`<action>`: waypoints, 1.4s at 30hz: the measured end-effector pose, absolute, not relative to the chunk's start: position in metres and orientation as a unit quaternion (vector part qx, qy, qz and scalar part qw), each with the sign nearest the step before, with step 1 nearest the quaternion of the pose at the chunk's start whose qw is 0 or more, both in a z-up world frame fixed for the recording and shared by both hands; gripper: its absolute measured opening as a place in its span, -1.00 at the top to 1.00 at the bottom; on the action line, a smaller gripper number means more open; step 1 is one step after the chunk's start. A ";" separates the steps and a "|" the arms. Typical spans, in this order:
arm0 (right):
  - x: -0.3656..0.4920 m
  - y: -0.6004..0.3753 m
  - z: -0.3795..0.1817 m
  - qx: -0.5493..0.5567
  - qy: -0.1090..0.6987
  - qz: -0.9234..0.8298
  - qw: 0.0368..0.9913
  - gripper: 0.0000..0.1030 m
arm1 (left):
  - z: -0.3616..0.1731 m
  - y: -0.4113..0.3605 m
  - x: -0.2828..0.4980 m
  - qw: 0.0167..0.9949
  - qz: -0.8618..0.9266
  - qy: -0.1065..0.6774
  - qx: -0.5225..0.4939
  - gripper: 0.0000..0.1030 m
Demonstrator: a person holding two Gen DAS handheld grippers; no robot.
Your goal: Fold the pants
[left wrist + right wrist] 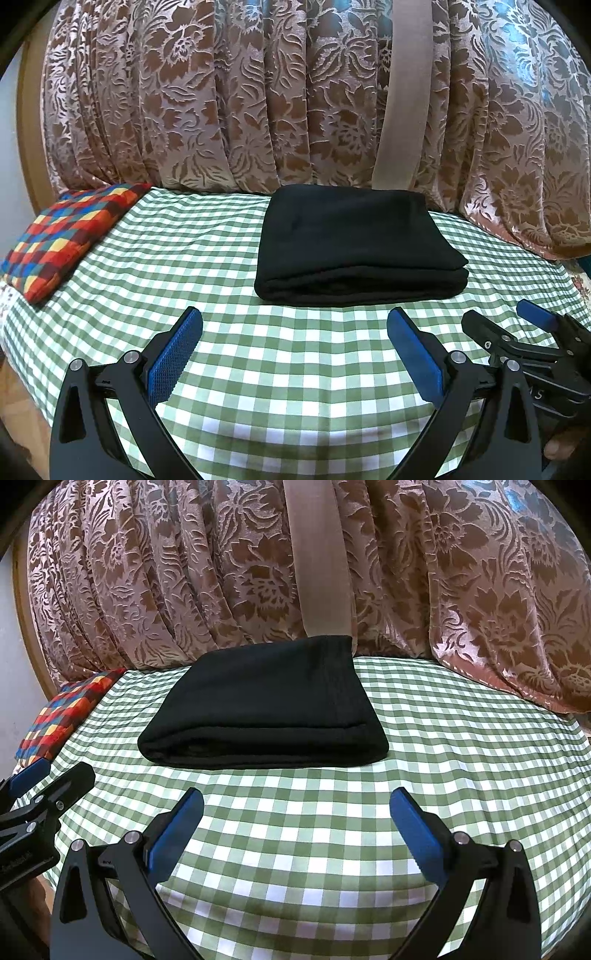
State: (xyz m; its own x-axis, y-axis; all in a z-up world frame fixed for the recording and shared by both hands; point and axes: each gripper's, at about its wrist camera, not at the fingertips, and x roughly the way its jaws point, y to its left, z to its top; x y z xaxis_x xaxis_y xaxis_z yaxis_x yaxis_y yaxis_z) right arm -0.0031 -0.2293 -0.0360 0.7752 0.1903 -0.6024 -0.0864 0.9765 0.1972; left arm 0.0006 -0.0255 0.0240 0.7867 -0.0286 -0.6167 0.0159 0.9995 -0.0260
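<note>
- The pants (360, 247) lay as a compact black bundle, folded into stacked layers, on the green checked cloth (258, 369) covering the tabletop, toward its far edge, where the flowered curtain (221, 92) hung.
- The bundle's long axis ran across, side to side; its thick folded edge faced the near edge and both grippers.
- The left gripper (295, 336) hovered over bare cloth with its fingers spread apart, grasping nothing; the pants lay ahead of it and a little to the right.
- The right gripper (296, 814) was likewise released and empty; the pants lay ahead of it and to the left.
- Both grippers sat side by side, apart from the bundle, and neither looked clearly nearer.
- Judging by the neat stack, the folding looked essentially complete; any further move would mean reaching forward to that near edge.
- A colourful checked cushion (66, 243) rested at the far left corner, well apart from the pants.
</note>
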 end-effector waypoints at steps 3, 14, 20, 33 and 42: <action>-0.003 -0.230 -0.036 0.079 0.326 0.074 0.939 -0.95 | 0.025 -0.026 -0.001 0.945 -0.010 0.326 -0.011 -0.92; -0.002 -0.227 -0.036 0.078 0.329 0.078 0.938 -0.95 | 0.030 -0.022 -0.002 0.947 -0.009 0.320 -0.011 -0.92; 0.000 -0.225 -0.038 0.077 0.332 0.080 0.937 -0.95 | 0.031 -0.021 -0.002 0.948 -0.008 0.317 -0.013 -0.92; 0.003 -0.227 -0.042 0.075 0.341 0.082 0.934 -0.95 | 0.029 -0.026 -0.001 0.947 -0.014 0.321 -0.011 -0.92; 0.007 -0.228 -0.048 0.077 0.348 0.083 0.931 -0.95 | 0.025 -0.027 -0.001 0.948 -0.006 0.317 -0.002 -0.87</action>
State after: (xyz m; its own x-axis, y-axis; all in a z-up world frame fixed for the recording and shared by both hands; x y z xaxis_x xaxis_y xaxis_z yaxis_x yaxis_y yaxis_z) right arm 0.0067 -0.2283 -0.0479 0.7442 0.2083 -0.6346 -0.1018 0.9744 0.2004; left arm -0.0008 -0.0271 0.0250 0.7992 -0.0123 -0.6010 0.0100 0.9999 -0.0071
